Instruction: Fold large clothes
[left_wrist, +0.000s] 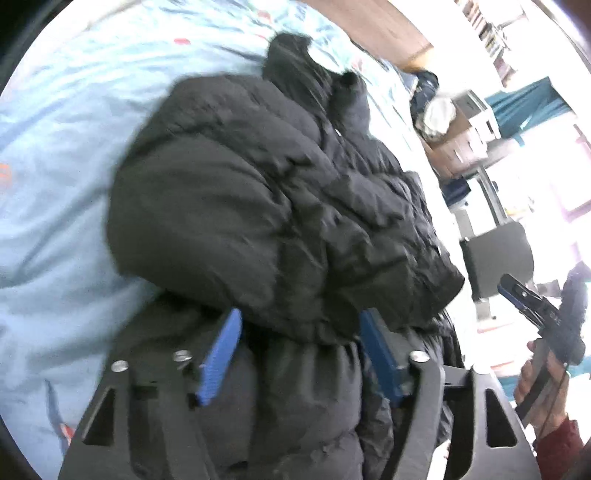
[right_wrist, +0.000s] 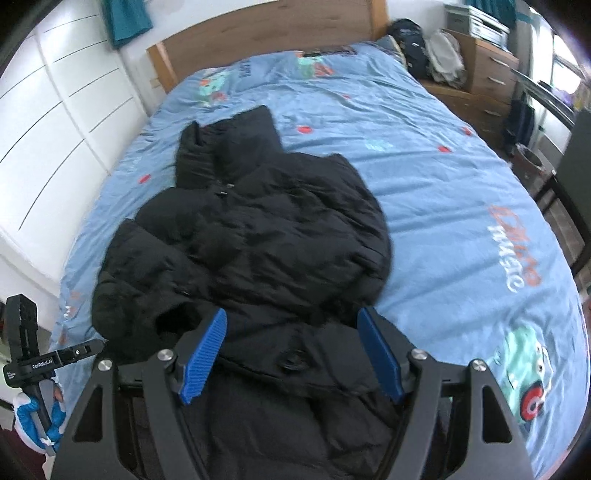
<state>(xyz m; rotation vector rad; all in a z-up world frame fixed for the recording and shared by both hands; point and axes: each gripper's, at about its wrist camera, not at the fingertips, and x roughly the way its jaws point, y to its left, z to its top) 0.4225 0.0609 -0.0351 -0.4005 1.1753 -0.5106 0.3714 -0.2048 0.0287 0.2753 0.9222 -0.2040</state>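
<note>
From my right wrist view a wooden headboard (right_wrist: 273, 33) sits at twelve o'clock, a wooden dresser (right_wrist: 487, 74) at two, white panelled doors (right_wrist: 62, 107) at ten. The puffy, quilted black jacket (right_wrist: 258, 236) lies crumpled mid-bed on the blue cartoon-print sheet (right_wrist: 443, 192). My right gripper (right_wrist: 291, 354) is spread above its hem; my left gripper (left_wrist: 299, 354) is spread too, jacket bulk (left_wrist: 258, 206) bulging between its ribbed blue pads (left_wrist: 221, 354).

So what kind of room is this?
It looks like a bedroom. There is a big bed with a blue cartoon cover, a wooden headboard against the wall, and a chest of drawers beside it. A black puffy jacket lies on the bed.
</note>
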